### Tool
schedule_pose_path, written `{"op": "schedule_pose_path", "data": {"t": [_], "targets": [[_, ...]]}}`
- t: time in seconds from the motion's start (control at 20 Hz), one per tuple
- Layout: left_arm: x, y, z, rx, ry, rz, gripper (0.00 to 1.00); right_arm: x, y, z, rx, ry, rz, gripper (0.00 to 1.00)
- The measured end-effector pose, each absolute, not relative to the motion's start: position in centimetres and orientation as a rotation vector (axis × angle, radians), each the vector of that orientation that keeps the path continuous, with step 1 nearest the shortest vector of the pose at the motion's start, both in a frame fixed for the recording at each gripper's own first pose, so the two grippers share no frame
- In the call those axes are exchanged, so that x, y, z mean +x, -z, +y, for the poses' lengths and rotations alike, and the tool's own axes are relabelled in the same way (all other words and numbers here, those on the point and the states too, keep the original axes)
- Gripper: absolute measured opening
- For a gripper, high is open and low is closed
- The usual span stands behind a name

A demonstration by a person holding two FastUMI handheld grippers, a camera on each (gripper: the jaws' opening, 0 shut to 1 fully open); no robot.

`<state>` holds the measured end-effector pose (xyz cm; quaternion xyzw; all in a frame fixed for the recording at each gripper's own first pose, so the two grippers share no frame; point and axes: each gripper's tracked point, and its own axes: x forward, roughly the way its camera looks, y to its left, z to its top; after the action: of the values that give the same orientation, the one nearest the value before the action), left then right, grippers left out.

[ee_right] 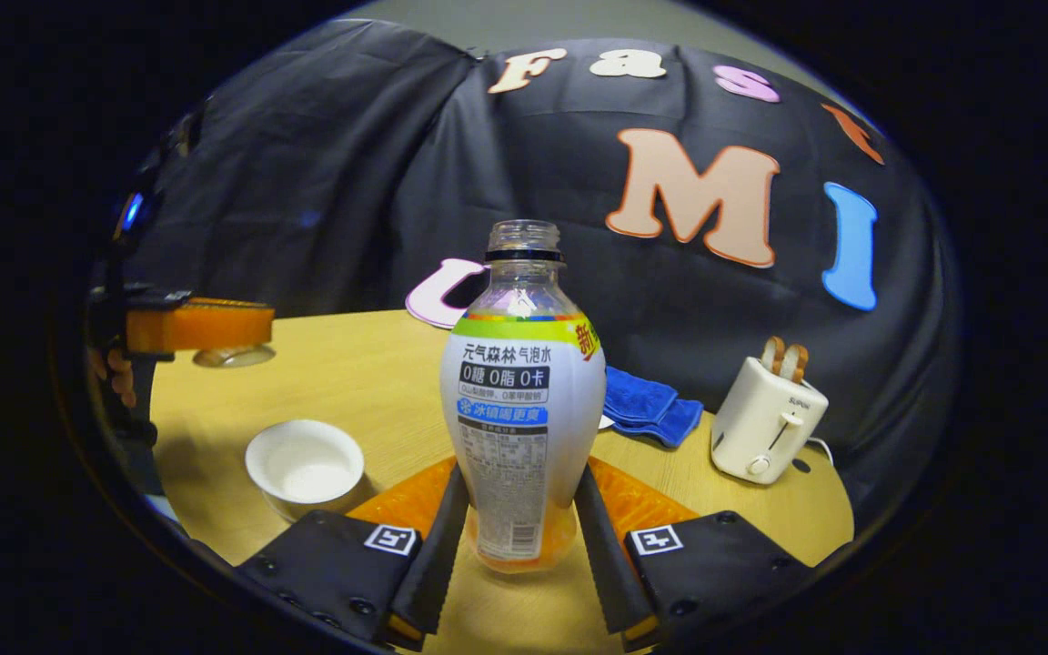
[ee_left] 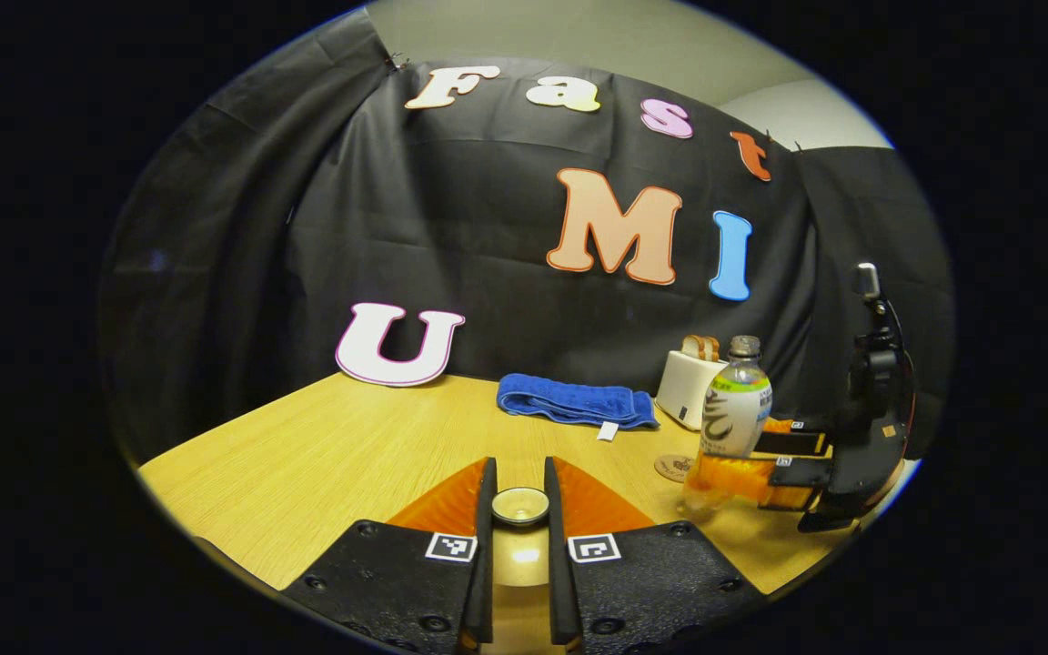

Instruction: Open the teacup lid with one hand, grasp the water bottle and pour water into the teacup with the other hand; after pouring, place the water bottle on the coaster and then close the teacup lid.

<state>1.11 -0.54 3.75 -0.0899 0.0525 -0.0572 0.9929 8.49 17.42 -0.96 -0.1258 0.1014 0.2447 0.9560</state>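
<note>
In the left gripper view my left gripper (ee_left: 518, 468) is shut on the round knob of the teacup lid (ee_left: 520, 506), holding it above the table. The right gripper view shows the lid (ee_right: 233, 357) hanging under that gripper (ee_right: 246, 338) at the far left. Below and to the right of it sits the white teacup (ee_right: 306, 468), uncovered. My right gripper (ee_right: 522, 475) is shut on the lower body of the uncapped water bottle (ee_right: 524, 400), which stands upright. In the left gripper view the bottle (ee_left: 735, 409) is just in front of the round coaster (ee_left: 672, 468), with the right gripper (ee_left: 751, 459) around it.
A folded blue towel (ee_left: 574, 403) lies at the back of the wooden table (ee_left: 324, 455). A white toaster (ee_right: 765, 423) with bread in it stands at the back right. A hand (ee_right: 115, 373) holds the left gripper at the table's left edge.
</note>
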Motion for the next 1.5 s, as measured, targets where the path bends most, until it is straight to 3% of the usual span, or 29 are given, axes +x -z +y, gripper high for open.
{"op": "schedule_pose_path", "data": {"t": [0.4,0.75,1.5], "targets": [[1.5,-5.0,-2.4,-0.161,0.159,0.088,0.22,14.7,-0.3,14.7,-0.128,-0.337,0.124,0.70],[1.4,-5.8,-3.3,-0.147,0.183,0.072,0.22,18.8,1.8,12.2,-0.051,-0.227,0.164,0.70],[0.9,-6.0,-4.1,-0.149,0.198,0.070,0.22,20.2,3.6,11.2,-0.087,-0.170,0.172,0.71]]}}
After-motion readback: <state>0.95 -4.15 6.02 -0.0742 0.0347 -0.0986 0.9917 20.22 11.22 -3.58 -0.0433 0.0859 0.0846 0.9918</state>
